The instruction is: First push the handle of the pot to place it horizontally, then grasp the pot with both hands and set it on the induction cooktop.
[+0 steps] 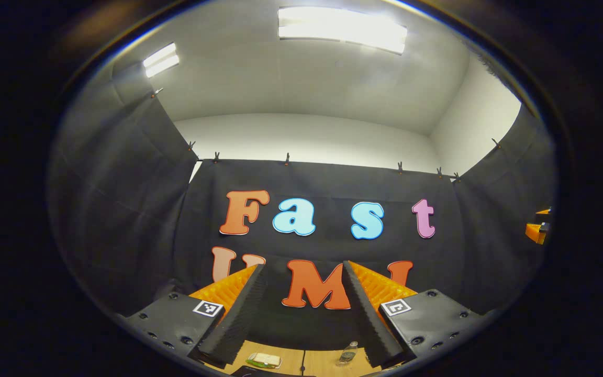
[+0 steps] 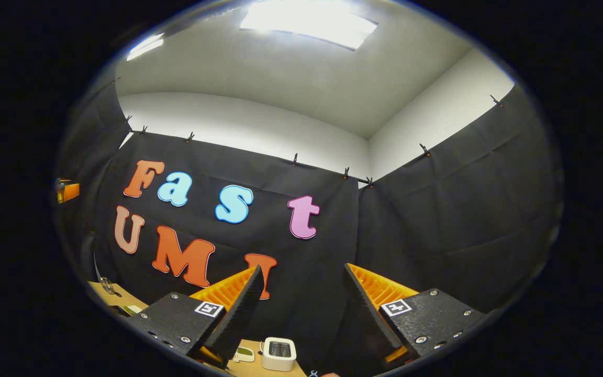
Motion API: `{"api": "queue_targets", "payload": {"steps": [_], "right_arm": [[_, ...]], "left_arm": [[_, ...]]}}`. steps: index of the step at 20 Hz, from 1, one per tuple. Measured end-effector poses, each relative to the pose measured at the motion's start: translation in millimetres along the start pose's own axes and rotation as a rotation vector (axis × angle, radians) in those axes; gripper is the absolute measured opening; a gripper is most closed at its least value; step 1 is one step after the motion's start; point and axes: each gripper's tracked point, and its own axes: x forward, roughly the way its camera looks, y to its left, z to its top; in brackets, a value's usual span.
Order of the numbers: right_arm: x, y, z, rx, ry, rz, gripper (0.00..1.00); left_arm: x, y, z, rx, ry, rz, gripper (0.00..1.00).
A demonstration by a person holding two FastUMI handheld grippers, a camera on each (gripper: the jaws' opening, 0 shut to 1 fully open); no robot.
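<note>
My left gripper [image 1: 304, 272] is open and tilted upward at the booth's back wall, with nothing between its fingers. My right gripper [image 2: 301, 272] is also open and empty, raised toward the back right corner of the booth. A small part of the right gripper [image 1: 538, 229] shows at the right edge of the left gripper view, and a small part of the left gripper [image 2: 66, 190] shows at the left edge of the right gripper view.
A strip of wooden table [image 1: 286, 361] lies low in the left gripper view, with a small flat packet [image 1: 265, 359] and a clear bottle [image 1: 348, 353] on it. In the right gripper view a white toaster [image 2: 279, 354] and a small white device [image 2: 242, 354] stand on the table [image 2: 108, 293].
</note>
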Motion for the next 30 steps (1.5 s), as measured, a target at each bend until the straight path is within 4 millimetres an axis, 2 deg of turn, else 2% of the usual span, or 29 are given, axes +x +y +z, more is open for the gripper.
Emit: {"api": "queue_targets", "payload": {"steps": [3,7,13,14,18,19,21,22,27,30], "right_arm": [[-0.4,-3.8,-2.7,-0.002,0.003,-0.008,0.94],[-1.5,-10.2,-9.7,-0.001,0.011,-0.018,0.94],[-6.1,-14.8,-28.4,0.011,0.033,-0.003,0.94],[-5.7,-14.3,-32.2,0.013,0.038,0.001,0.94],[-9.7,-14.8,-49.4,0.02,0.067,0.023,0.94],[-10.3,-16.4,-54.0,0.021,0.075,0.028,0.94],[-13.2,-18.7,-64.6,0.023,0.095,0.035,0.94],[-14.8,-20.2,-69.9,0.024,0.106,0.038,0.94],[-20.4,-31.5,-90.4,0.033,0.138,0.053,0.94],[-25.6,-37.5,-99.7,0.036,0.15,0.069,0.94]], "left_arm": [[6.3,-9.5,-6.5,-0.001,0.007,-0.017,0.94],[4.3,-20.5,-21.1,-0.004,0.037,-0.03,0.94],[-8.0,-33.8,-66.1,-0.011,0.152,-0.031,0.92],[-12.1,-35.6,-73.8,-0.007,0.173,-0.033,0.94],[-29.2,-62.4,-119.7,-0.019,0.301,-0.081,0.64],[-35.6,-72.4,-135.1,-0.03,0.353,-0.107,0.62],[-53.7,-82.3,-173.6,-0.019,0.472,-0.109,0.25],[-60.5,-87.3,-192.5,-0.01,0.532,-0.117,0.11],[-119.9,-128.0,-279.9,-0.101,0.826,-0.166,0.08],[-158.5,-139.1,-317.2,-0.148,0.974,-0.151,0.07]]}}
